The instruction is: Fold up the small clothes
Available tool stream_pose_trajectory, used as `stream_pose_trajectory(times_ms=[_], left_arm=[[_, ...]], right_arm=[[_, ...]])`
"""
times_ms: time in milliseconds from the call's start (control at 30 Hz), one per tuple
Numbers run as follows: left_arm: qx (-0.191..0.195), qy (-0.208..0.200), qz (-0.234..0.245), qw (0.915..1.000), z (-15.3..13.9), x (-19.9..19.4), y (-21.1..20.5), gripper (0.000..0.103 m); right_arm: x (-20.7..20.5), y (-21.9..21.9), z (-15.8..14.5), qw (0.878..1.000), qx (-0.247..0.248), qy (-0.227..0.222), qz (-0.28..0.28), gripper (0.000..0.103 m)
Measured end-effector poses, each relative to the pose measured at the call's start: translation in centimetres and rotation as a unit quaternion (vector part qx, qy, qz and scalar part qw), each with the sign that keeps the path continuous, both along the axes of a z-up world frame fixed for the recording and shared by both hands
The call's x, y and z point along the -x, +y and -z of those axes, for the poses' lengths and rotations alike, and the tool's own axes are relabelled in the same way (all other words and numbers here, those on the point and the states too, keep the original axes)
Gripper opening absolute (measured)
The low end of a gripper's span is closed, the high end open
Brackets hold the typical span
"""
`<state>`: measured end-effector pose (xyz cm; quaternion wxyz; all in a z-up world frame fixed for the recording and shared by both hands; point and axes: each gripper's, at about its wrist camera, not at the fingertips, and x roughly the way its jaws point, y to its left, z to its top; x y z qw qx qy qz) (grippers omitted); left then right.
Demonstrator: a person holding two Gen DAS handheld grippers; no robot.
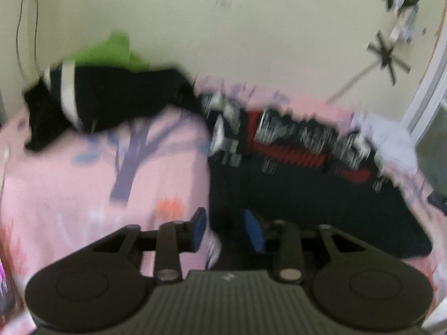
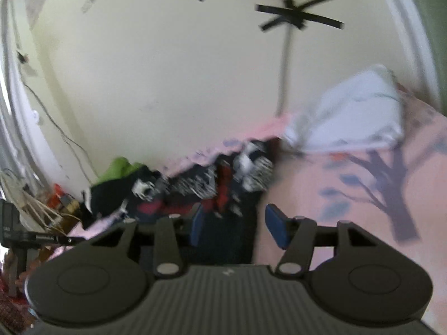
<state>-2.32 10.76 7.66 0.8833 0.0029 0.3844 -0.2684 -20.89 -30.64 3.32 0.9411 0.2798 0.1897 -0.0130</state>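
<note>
Wall: plain cream (image 2: 173,78), meeting the far edge of the bed.
Bed: pink sheet (image 1: 69,181) printed with purple trees.
Tape: black crossed strips (image 2: 297,16) stuck high on the wall.
Wires: thin dark cords (image 1: 26,22) hanging down the wall in the corner.
Door frame: white (image 1: 427,83), at the right.
Light: soft, even; both views blurred.

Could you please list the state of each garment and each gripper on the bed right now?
Left gripper: open, nothing between its pads.
Right gripper: open, nothing between its pads.
Patterned dark garment: lying spread on the pink bedsheet, not held.
Black garment with white stripe: lying bunched near the wall.
Green garment: crumpled behind the black one.
White cloth: a bundle near the wall.
</note>
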Motion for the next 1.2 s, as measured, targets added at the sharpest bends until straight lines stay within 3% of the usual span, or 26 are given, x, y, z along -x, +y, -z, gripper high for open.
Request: stream_pose_trajectory(times_ms=[133, 267, 367, 467, 600, 1200], left_arm=[[0.027, -0.031, 0.028, 0.9987, -0.7, -1.7, -3.5, 0.046], [0.017, -0.015, 0.025, 0.9994, 2.3, -4.2, -7.0, 0.046], [0.005, 0.007, 0.008, 0.9999, 5.2, -4.9, -7.3, 0.047], [-0.002, -0.060, 0.025, 0.9979, 6.4, -3.1, -7.1, 0.049], [-0.024, -0.074, 0.023, 0.9967, 6.6, -2.7, -7.5, 0.051], [-0.013, -0.073, 0.044, 0.9963, 6.4, -2.6, -7.6, 0.067]], right_arm=[[-4.9, 2.4, 0.7, 0.999, 0.006, 0.001, -0.054, 0.055], [-8.8, 3.8, 3.1, 0.996, 0.020, 0.053, -0.073, 0.055], [-8.4, 3.2, 4.3, 0.997, 0.007, 0.047, -0.069, 0.052], [-8.0, 2.6, 4.6, 0.997, -0.016, 0.041, -0.057, 0.050], [-8.2, 3.0, 4.4, 0.997, -0.012, 0.041, -0.058, 0.051], [-8.2, 3.4, 4.4, 0.998, 0.000, 0.042, -0.056, 0.052]])
